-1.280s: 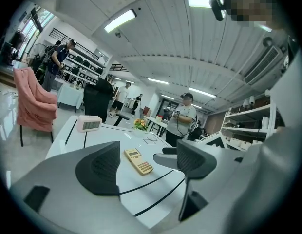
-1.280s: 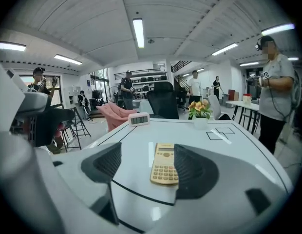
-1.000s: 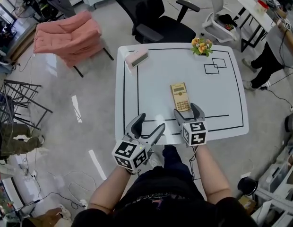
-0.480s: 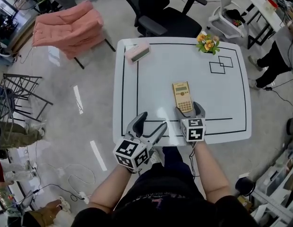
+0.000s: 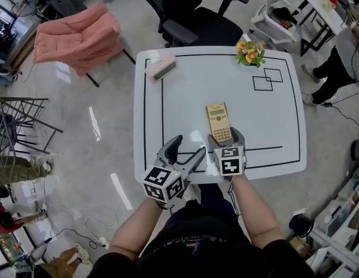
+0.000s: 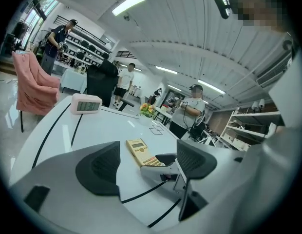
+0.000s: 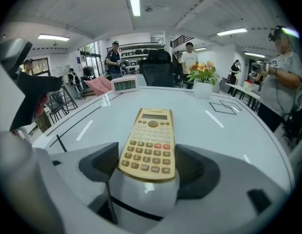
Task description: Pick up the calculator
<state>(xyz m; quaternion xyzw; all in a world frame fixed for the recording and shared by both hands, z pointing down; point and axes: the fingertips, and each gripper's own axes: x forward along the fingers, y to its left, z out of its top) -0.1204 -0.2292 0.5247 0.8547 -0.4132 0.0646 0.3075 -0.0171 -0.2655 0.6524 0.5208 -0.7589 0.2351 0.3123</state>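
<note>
A tan calculator (image 5: 218, 121) lies flat on the white table (image 5: 185, 91), near its front edge. My right gripper (image 5: 226, 138) is open, and its jaws stand on either side of the calculator's near end. In the right gripper view the calculator (image 7: 150, 143) runs away from me between the two pads (image 7: 196, 168), which stand close beside its edges without squeezing it. My left gripper (image 5: 189, 147) hovers open and empty to the left of the right one, over the table's front edge. From the left gripper view the calculator (image 6: 140, 151) shows ahead, with the right gripper (image 6: 163, 165) at its near end.
A pink desk clock (image 5: 161, 67) stands at the table's far left and a small flower pot (image 5: 249, 52) at the far right. Black lines and two squares (image 5: 264, 79) mark the tabletop. A black office chair (image 5: 191, 16) is behind the table, and a person (image 5: 347, 57) stands at the right.
Both grippers have come lower and closer to the table. The right gripper's jaws, which were just short of the calculator, now stand round its near end.
</note>
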